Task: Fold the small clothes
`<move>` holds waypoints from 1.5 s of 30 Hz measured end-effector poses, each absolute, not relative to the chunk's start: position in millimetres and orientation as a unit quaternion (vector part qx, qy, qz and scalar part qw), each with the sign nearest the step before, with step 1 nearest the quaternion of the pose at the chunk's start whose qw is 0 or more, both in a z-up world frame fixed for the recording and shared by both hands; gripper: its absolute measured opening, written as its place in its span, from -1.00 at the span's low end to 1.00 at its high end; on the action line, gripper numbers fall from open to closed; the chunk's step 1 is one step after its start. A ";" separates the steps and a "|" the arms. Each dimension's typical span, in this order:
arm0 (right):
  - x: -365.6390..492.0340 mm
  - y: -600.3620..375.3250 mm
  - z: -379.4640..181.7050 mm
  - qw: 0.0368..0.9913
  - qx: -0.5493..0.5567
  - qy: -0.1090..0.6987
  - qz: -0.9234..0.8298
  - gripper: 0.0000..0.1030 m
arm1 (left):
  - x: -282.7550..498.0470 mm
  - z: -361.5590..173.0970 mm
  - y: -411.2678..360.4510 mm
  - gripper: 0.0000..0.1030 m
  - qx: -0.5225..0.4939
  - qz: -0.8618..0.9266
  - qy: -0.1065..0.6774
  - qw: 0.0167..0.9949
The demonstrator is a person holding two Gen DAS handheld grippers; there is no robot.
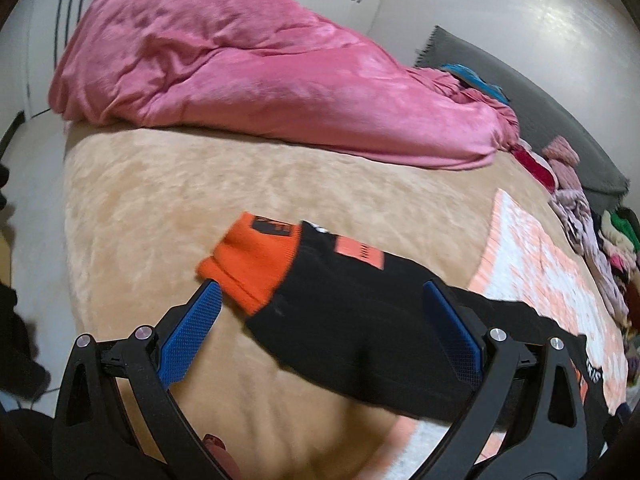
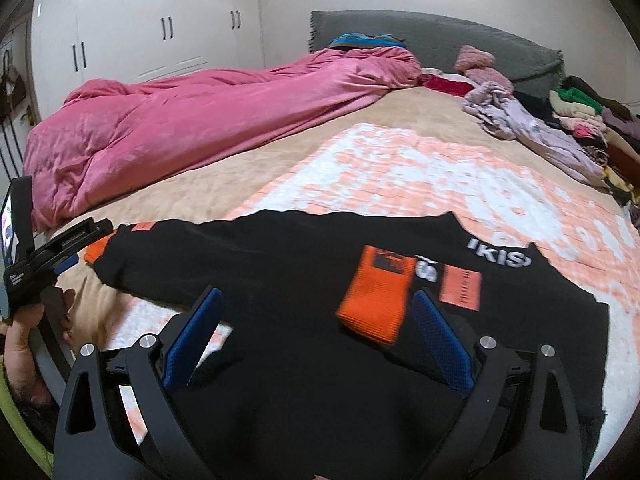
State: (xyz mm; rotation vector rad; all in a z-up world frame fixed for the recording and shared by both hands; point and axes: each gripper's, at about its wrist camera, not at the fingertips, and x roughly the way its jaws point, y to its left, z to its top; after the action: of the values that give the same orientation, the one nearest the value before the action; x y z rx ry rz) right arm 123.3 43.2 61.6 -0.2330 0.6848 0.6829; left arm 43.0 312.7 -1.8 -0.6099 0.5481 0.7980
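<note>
Left wrist view: we see the left gripper (image 1: 320,316) spread wide, its blue pads (image 1: 192,336) well apart and clamping nothing. A sleeve (image 1: 344,312) of the black sweatshirt (image 1: 400,360) lies on the beige bedspread (image 1: 160,220) between the jaws. The sleeve's long axis runs from beyond the right pad, under it, out to ahead of the left pad, where the orange cuff (image 1: 248,260) ends just beside that pad's tip. Whether pad and cuff actually touch we cannot tell. The body of the garment is cut off behind the right finger.

Right wrist view: the right gripper (image 2: 316,332) is likewise released, jaws wide, nothing pinched. The sweatshirt (image 2: 280,264) lies flat beneath and ahead of it, long axis crosswise to the claw, on a peach-and-white patterned blanket (image 2: 440,168). A second sleeve is folded over the chest, its orange cuff (image 2: 374,300) pointing back toward the claw, just inside the right pad. White lettering (image 2: 500,258) sits ahead and right (partly creased, not fully legible). The far sleeve stretches off to the left, where the other gripper (image 2: 60,256) and the hand (image 2: 24,344) holding it show at the frame edge.

Beyond both claws lie a pink duvet (image 2: 180,120) and a heap of assorted clothes (image 2: 560,120), far right. The sweatshirt's lower hem is hidden under the right claw's frame.
</note>
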 end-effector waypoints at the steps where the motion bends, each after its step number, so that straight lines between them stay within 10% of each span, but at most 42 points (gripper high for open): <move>1: 122.2 48.4 60.2 0.877 -0.112 0.329 0.331 0.85 | 41.3 -3.0 315.6 0.81 -0.293 0.380 0.257 0.839; 12: 126.8 63.2 48.7 0.872 -0.095 0.341 0.337 0.85 | 48.0 -30.7 347.1 0.74 -0.330 0.402 0.284 0.805; 22: 131.2 42.8 40.8 0.876 -0.069 0.357 0.318 0.85 | 46.1 -28.3 352.6 -0.90 -0.362 0.336 0.240 0.836; 45: 156.1 -109.7 46.5 0.907 0.030 0.368 0.204 0.85 | 99.4 56.7 177.7 -0.96 -0.235 0.087 0.214 0.944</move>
State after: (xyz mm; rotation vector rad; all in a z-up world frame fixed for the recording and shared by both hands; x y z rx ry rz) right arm 156.1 -109.7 46.5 0.0615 0.7600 0.4221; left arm 99.4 177.7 56.7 -0.4788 0.4369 0.1770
